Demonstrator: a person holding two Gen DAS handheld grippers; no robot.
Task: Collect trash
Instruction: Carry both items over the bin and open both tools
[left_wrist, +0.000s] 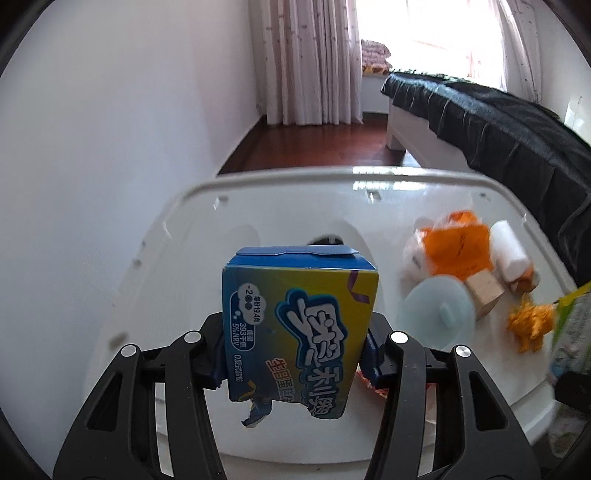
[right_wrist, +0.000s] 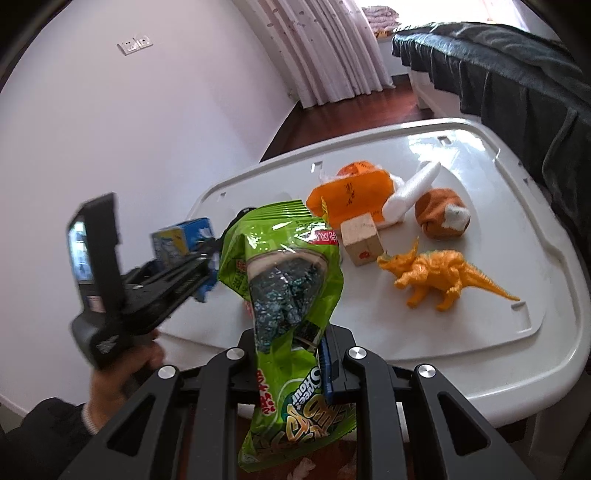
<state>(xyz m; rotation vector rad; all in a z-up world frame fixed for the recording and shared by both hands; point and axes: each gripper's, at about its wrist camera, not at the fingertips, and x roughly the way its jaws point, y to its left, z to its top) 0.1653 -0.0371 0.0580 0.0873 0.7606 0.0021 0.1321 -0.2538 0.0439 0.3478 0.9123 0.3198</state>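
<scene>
Clamped in the left gripper (left_wrist: 295, 354), a torn blue-and-yellow cardboard snack box (left_wrist: 299, 325) hangs above the white plastic table (right_wrist: 517, 362). Its ragged bottom could spill contents. Smaller, the crinkly green foil snack bag (right_wrist: 288, 295), pinched by the right gripper (right_wrist: 291, 369), might slip. No bin shows.

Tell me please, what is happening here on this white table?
A person is collecting trash with a handheld gripper in each hand. The left gripper is shut on a torn blue and yellow snack box, held above the white table. The right gripper is shut on a green snack bag. On the table lie an orange toy dinosaur, a wooden block, an orange bag and a pale round lid.
</scene>
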